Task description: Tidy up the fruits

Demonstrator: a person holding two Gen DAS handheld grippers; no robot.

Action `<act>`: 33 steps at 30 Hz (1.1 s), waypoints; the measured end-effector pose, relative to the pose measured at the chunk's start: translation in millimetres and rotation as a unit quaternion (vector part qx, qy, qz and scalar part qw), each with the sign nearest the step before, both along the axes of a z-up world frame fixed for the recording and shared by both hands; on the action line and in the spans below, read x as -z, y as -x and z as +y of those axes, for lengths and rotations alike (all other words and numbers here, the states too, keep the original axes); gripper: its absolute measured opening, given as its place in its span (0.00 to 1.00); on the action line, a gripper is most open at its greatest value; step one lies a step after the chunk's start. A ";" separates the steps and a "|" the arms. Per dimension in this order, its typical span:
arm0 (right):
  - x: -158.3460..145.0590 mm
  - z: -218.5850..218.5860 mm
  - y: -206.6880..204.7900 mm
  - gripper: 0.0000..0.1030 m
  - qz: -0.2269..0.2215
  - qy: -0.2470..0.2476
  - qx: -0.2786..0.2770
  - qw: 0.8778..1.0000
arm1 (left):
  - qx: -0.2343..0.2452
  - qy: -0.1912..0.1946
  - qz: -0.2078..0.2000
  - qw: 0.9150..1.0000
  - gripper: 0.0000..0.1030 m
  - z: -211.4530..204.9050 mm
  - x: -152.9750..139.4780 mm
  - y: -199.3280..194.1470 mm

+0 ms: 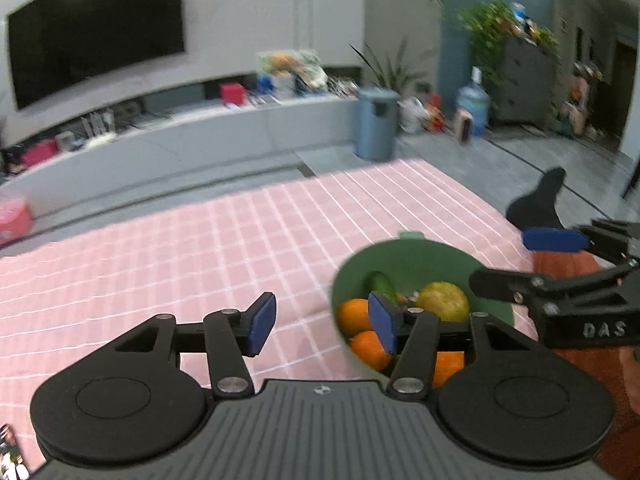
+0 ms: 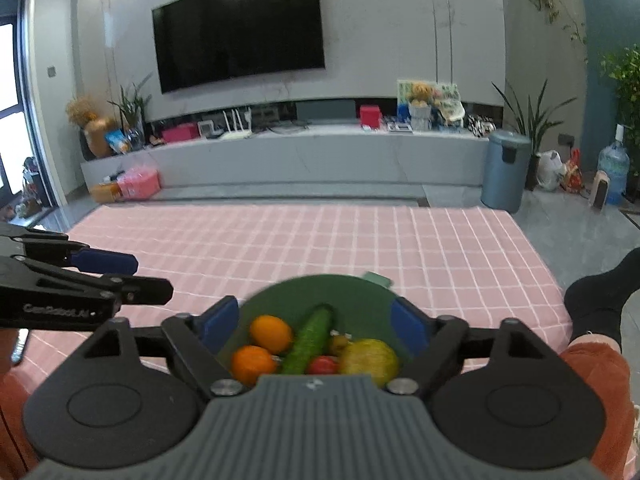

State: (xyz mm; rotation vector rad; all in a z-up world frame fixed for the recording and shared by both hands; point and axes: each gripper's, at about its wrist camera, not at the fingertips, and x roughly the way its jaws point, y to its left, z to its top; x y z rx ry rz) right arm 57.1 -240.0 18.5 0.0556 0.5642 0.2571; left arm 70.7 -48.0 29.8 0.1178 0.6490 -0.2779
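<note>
Both hand-held grippers — left hand-held gripper (image 1: 322,328), right hand-held gripper (image 2: 314,322) — are standing apart, gripping nothing, fruits sitting gathered in the green bowl (image 2: 360,292) — task appearing near complete.

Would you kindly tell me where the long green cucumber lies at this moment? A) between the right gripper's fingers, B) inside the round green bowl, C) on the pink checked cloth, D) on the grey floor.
B: the long green cucumber lies inside the round green bowl among the oranges, no fingers touching it.
</note>
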 end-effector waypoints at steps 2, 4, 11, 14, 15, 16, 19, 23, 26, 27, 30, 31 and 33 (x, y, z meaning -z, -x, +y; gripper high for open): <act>-5.9 7.9 13.0 0.85 -0.010 -0.002 -0.002 1.000 | -0.016 0.001 -0.022 1.000 0.74 6.0 -4.9 13.1; -10.9 16.1 28.3 0.89 -0.022 -0.006 -0.002 1.000 | -0.033 -0.001 -0.042 0.999 0.83 11.1 -7.9 25.5; -15.5 38.4 65.8 0.95 -0.052 -0.016 0.023 0.998 | -0.109 -0.015 -0.088 0.990 0.87 24.8 -5.0 58.5; -10.7 46.7 77.0 0.95 -0.057 -0.004 0.031 0.998 | -0.122 -0.023 -0.091 0.988 0.87 30.3 0.0 65.5; -9.0 49.4 80.3 0.95 -0.059 0.004 0.033 0.998 | -0.125 -0.027 -0.089 0.988 0.87 32.3 1.8 67.3; -7.3 52.6 82.9 0.95 -0.061 0.010 0.033 0.998 | -0.130 -0.030 -0.087 0.987 0.87 34.6 4.1 68.7; -1.3 59.4 89.1 0.95 -0.061 0.029 0.026 0.997 | -0.142 -0.030 -0.082 0.986 0.87 39.4 9.8 71.9; 8.2 64.6 85.4 0.95 -0.043 0.039 0.021 0.998 | -0.146 -0.025 -0.061 0.987 0.87 42.7 21.5 73.8; 13.3 65.1 84.1 0.96 -0.031 0.030 0.024 0.999 | -0.144 -0.028 -0.046 0.988 0.87 41.0 28.7 74.4; 14.8 65.6 82.9 0.96 -0.029 0.031 0.024 0.999 | -0.142 -0.029 -0.042 0.989 0.87 39.9 30.2 73.7; 21.1 68.6 80.3 0.96 -0.023 0.041 0.024 0.999 | -0.137 -0.028 -0.029 0.990 0.87 37.4 35.4 71.5; 23.6 69.8 79.7 0.96 -0.022 0.046 0.023 0.998 | -0.136 -0.027 -0.023 0.990 0.87 36.5 36.8 69.5; 28.4 72.2 78.8 0.95 -0.017 0.054 0.021 0.998 | -0.136 -0.026 -0.015 0.990 0.87 37.2 40.5 69.9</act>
